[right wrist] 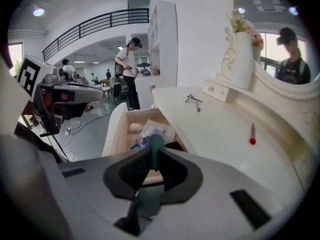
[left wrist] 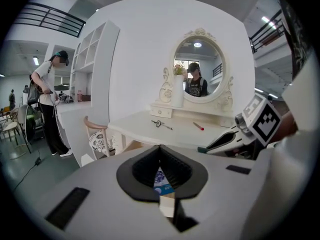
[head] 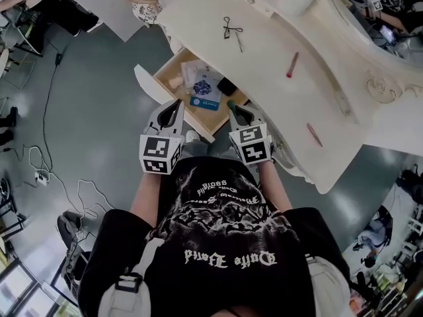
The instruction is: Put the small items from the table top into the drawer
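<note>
The person is standing at the front edge of a white worktop [head: 264, 78], the edge away from the mirror [left wrist: 199, 69], holding both tools out side by side over an open drawer [head: 168, 68] that is pulled out from under that edge.

The right tool [head: 236, 113] is pinching a dark green stick [right wrist: 155, 144]. In the right gripper view the pads are pressing on both its sides and its rounded end is poking out beyond them, pointing towards the drawer. In the head view the stick's end is showing at the drawer's near corner, close under the worktop's front edge.

The left tool [head: 173, 107] is hanging just beside the right one, over the drawer's outer side. Its jaws are pressed together with nothing between them; through the slit below them a blue card is showing.

Lying in the drawer are a cream oval thing [head: 174, 82], a clear packet with the blue card [head: 205, 91] and a small black thing [head: 227, 86].

Still lying on the worktop are a dark wire clip [head: 230, 28] near the far end of the front edge, a red pen [head: 291, 65] in the middle, and a pink stick [head: 314, 135] near the near end
</note>
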A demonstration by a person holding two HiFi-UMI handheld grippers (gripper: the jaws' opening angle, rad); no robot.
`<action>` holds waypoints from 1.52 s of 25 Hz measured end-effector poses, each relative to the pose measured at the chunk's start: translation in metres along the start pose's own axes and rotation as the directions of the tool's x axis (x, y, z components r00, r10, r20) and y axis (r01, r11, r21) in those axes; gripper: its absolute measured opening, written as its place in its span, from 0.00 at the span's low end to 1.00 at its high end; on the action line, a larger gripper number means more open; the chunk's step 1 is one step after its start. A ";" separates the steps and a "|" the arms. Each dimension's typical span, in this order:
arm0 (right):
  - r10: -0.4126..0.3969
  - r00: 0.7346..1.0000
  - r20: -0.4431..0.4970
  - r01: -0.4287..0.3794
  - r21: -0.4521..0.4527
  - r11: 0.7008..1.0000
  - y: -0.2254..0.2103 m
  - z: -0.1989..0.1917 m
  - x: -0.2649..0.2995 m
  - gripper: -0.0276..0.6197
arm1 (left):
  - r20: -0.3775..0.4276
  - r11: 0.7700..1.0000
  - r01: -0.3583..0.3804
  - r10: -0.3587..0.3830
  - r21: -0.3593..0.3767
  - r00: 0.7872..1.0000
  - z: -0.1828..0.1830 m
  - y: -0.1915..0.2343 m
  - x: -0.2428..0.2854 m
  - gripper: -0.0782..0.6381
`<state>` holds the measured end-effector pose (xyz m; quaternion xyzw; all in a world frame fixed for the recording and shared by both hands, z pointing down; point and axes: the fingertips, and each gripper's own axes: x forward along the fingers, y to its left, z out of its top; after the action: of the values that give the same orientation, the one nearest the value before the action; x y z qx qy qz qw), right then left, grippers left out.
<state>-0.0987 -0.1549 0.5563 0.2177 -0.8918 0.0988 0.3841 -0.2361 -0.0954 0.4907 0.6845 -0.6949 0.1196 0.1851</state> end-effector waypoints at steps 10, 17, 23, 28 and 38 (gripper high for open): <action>0.069 0.997 -0.044 -0.070 -0.021 0.997 0.023 0.009 0.050 0.13 | -0.026 1.000 -0.020 0.020 -0.017 0.999 -0.009 0.035 -0.004 0.13; 0.074 0.995 -0.073 -0.076 -0.026 0.997 0.023 0.022 0.090 0.13 | -0.046 0.999 -0.022 0.020 -0.041 0.999 -0.013 0.057 0.002 0.13; 0.095 0.987 -0.126 -0.095 0.005 0.995 0.022 0.024 0.126 0.13 | -0.061 0.999 -0.006 0.003 -0.050 0.998 -0.015 0.069 0.015 0.13; 0.092 0.981 -0.169 -0.081 0.070 0.994 0.019 0.015 0.146 0.13 | -0.068 0.999 -0.006 0.003 -0.051 0.998 -0.015 0.076 0.023 0.13; 0.092 0.973 -0.210 -0.066 0.127 0.990 0.018 0.010 0.178 0.13 | -0.117 0.998 -0.004 -0.003 -0.060 0.993 -0.027 0.090 0.028 0.13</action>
<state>-0.2222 -0.1979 0.6784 0.1924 -0.8454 0.1899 0.4607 -0.3232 -0.1065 0.5347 0.6701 -0.6864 0.1386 0.2462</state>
